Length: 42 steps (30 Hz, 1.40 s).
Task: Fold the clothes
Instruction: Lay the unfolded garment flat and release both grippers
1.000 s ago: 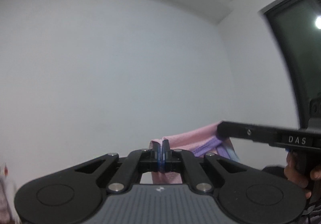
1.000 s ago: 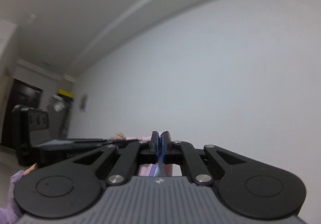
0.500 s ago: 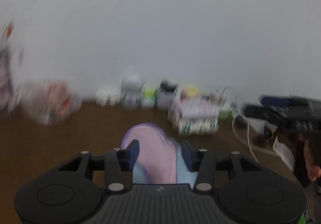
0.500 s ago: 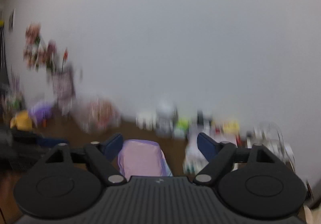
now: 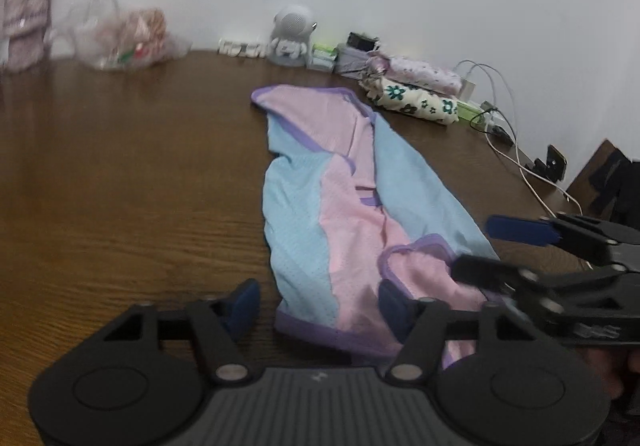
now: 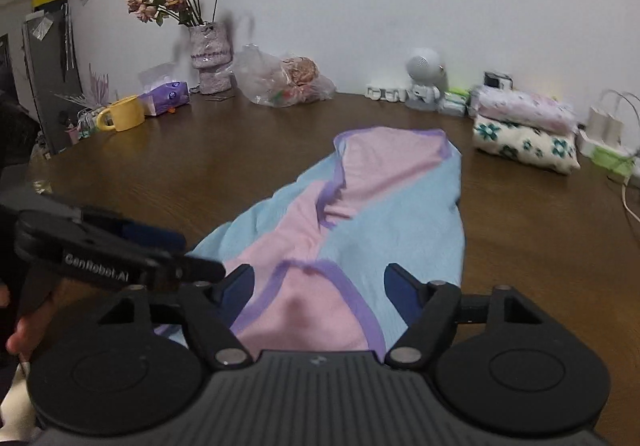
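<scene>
Left wrist camera is sitting low behind the left gripper (image 5: 318,302), looking forward and down across the table (image 5: 120,174) toward the back wall, near edge of the garment (image 5: 336,206) close under its fingers. Right wrist camera is riding behind the right gripper (image 6: 318,288), facing the same wall from slightly further right, also close over the garment's near end. Each view is catching the other gripper at its edge: the right one entering the left view at lower right, the left one entering the right view at lower left. Both are sharing the garment, the folded stack (image 6: 524,134) and the small robot figure (image 5: 290,34) along the wall.
</scene>
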Each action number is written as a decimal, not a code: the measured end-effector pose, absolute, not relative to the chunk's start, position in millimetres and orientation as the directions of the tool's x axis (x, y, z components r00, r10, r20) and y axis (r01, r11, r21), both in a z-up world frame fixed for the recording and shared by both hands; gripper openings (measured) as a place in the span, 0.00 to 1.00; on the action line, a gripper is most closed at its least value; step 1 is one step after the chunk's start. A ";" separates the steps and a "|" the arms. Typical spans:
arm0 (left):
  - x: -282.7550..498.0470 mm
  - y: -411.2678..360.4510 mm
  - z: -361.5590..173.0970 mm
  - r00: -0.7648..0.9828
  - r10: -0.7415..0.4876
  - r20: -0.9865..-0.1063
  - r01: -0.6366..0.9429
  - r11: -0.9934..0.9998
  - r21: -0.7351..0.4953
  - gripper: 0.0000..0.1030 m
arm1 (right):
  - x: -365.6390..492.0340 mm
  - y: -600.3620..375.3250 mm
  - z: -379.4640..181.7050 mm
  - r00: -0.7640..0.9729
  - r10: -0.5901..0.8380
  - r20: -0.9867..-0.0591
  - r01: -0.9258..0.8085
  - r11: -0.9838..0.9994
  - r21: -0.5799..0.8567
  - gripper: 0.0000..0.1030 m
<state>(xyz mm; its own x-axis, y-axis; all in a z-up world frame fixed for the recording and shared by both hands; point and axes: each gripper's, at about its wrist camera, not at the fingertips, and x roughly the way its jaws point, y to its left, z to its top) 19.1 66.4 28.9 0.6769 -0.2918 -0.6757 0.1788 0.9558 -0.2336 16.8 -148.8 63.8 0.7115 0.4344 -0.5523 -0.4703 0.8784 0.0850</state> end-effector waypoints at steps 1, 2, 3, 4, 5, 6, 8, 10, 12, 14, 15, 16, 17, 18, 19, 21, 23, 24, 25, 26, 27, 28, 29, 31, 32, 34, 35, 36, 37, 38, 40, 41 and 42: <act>20.1 65.7 27.8 0.685 -0.289 -0.669 0.175 0.956 -0.233 0.52 | 20.1 -150.9 63.2 0.717 0.425 -0.552 -0.453 0.886 0.094 0.55; 19.2 64.4 27.2 0.693 -0.285 -0.662 0.171 0.957 -0.233 0.45 | 23.3 -153.1 62.5 0.723 0.416 -0.552 -0.436 0.894 0.103 0.38; 18.7 63.0 26.3 0.696 -0.286 -0.659 0.170 0.957 -0.236 0.31 | 26.5 -155.2 61.9 0.728 0.407 -0.552 -0.419 0.901 0.111 0.28; 18.5 61.4 24.9 0.692 -0.292 -0.660 0.173 0.955 -0.241 0.19 | 29.7 -157.4 61.2 0.733 0.397 -0.552 -0.401 0.908 0.120 0.05; 18.4 59.8 23.6 0.688 -0.297 -0.662 0.175 0.953 -0.246 0.01 | 33.0 -159.5 60.6 0.738 0.388 -0.552 -0.384 0.914 0.129 0.02; 17.8 59.3 23.0 0.689 -0.295 -0.662 0.172 0.954 -0.246 0.03 | 36.2 -161.7 59.9 0.743 0.378 -0.552 -0.366 0.920 0.137 0.02; 15.5 61.1 23.1 0.703 -0.271 -0.658 0.151 0.960 -0.234 0.02 | 42.7 -166.0 58.7 0.752 0.358 -0.553 -0.330 0.931 0.155 0.02; 14.3 63.4 23.2 0.711 -0.251 -0.656 0.132 0.965 -0.226 0.02 | 37.6 -170.7 59.8 0.754 0.362 -0.548 -0.328 0.930 0.164 0.02; 7.8 62.6 27.4 0.720 -0.252 -0.646 0.139 0.965 -0.222 0.04 | 28.1 -175.5 61.9 0.754 0.375 -0.540 -0.339 0.926 0.169 0.03; -0.7 60.5 33.2 0.730 -0.260 -0.632 0.155 0.964 -0.218 0.09 | 18.6 -180.4 64.0 0.753 0.387 -0.532 -0.349 0.920 0.175 0.14; -5.0 59.5 36.0 0.735 -0.264 -0.625 0.163 0.963 -0.216 0.17 | 13.8 -182.9 65.0 0.753 0.393 -0.528 -0.355 0.918 0.178 0.19; -9.2 58.5 38.9 0.740 -0.268 -0.617 0.171 0.962 -0.213 0.22 | 9.1 -185.3 66.1 0.752 0.399 -0.524 -0.360 0.915 0.181 0.29; -13.5 57.5 41.7 0.744 -0.272 -0.610 0.179 0.961 -0.211 0.30 | 4.3 -187.7 67.1 0.752 0.406 -0.520 -0.366 0.913 0.183 0.36; -17.8 56.4 44.6 0.749 -0.276 -0.603 0.187 0.960 -0.208 0.37 | -0.4 -190.2 68.2 0.751 0.412 -0.516 -0.371 0.910 0.186 0.38; -22.0 55.4 47.4 0.753 -0.280 -0.595 0.194 0.959 -0.206 0.39 | -5.2 -192.6 69.2 0.751 0.418 -0.512 -0.376 0.907 0.189 0.45; -30.5 53.4 53.2 0.761 -0.289 -0.580 0.210 0.957 -0.201 0.54 | -14.6 -197.5 71.3 0.749 0.430 -0.504 -0.387 0.901 0.194 0.51; -39.1 51.3 58.9 0.769 -0.297 -0.565 0.225 0.955 -0.195 0.63 | -24.1 -202.4 73.4 0.748 0.442 -0.495 -0.398 0.896 0.199 0.58; -43.4 49.0 60.3 0.763 -0.319 -0.562 0.248 0.948 -0.202 0.64 | -28.9 -204.8 74.4 0.747 0.448 -0.491 -0.403 0.893 0.201 0.58; -48.0 45.3 60.1 0.744 -0.362 -0.562 0.287 0.932 -0.221 0.64 | -33.6 -207.2 75.5 0.746 0.454 -0.487 -0.408 0.890 0.204 0.58; -52.5 41.5 59.9 0.723 -0.403 -0.561 0.325 0.915 -0.239 0.64 | -38.4 -209.7 76.5 0.745 0.460 -0.483 -0.414 0.887 0.206 0.58; -56.0 37.1 58.9 0.700 -0.440 -0.562 0.360 0.897 -0.255 0.64 | -39.8 -208.9 74.7 0.740 0.459 -0.491 -0.415 0.887 0.204 0.58; -57.8 31.5 56.4 0.678 -0.465 -0.569 0.388 0.884 -0.261 0.64 | -38.2 -205.9 70.1 0.726 0.462 -0.510 -0.418 0.885 0.207 0.58; -58.5 26.5 53.2 0.663 -0.474 -0.579 0.406 0.878 -0.255 0.63 | -38.0 -204.8 66.4 0.706 0.479 -0.521 -0.431 0.875 0.221 0.58; -58.9 19.6 46.9 0.644 -0.476 -0.599 0.428 0.873 -0.234 0.63 | -43.1 -204.3 61.3 0.656 0.543 -0.524 -0.483 0.836 0.261 0.58; -58.2 18.5 43.8 0.639 -0.475 -0.606 0.430 0.873 -0.231 0.63 | -47.6 -204.5 59.1 0.634 0.570 -0.523 -0.510 0.816 0.272 0.58; -54.8 21.8 37.3 0.637 -0.468 -0.613 0.409 0.879 -0.245 0.63 | -56.5 -204.2 53.9 0.611 0.593 -0.525 -0.542 0.796 0.269 0.58; -53.6 23.3 34.8 0.637 -0.463 -0.617 0.401 0.882 -0.248 0.62 | -57.6 -202.6 49.7 0.611 0.589 -0.529 -0.539 0.799 0.268 0.56; -53.1 24.6 33.0 0.637 -0.457 -0.621 0.395 0.885 -0.245 0.61 | -58.1 -200.4 45.7 0.607 0.588 -0.535 -0.538 0.799 0.268 0.53; -52.6 25.9 31.3 0.637 -0.450 -0.625 0.389 0.888 -0.243 0.61 | -57.7 -197.6 42.1 0.598 0.589 -0.543 -0.541 0.797 0.268 0.31; -52.1 27.3 29.6 0.638 -0.444 -0.629 0.383 0.892 -0.241 0.60 | -57.3 -194.8 38.5 0.590 0.590 -0.552 -0.543 0.795 0.269 0.17; -51.1 29.9 26.1 0.638 -0.432 -0.638 0.372 0.898 -0.236 0.60 | -57.8 -191.5 36.4 0.622 0.558 -0.549 -0.533 0.816 0.225 0.03; -51.3 30.3 25.2 0.640 -0.424 -0.641 0.368 0.901 -0.228 0.60 | -57.5 -192.7 37.3 0.652 0.533 -0.539 -0.511 0.834 0.207 0.03; -52.5 29.6 25.2 0.645 -0.414 -0.643 0.367 0.905 -0.214 0.60 | -56.2 -197.0 39.5 0.687 0.505 -0.523 -0.474 0.856 0.205 0.03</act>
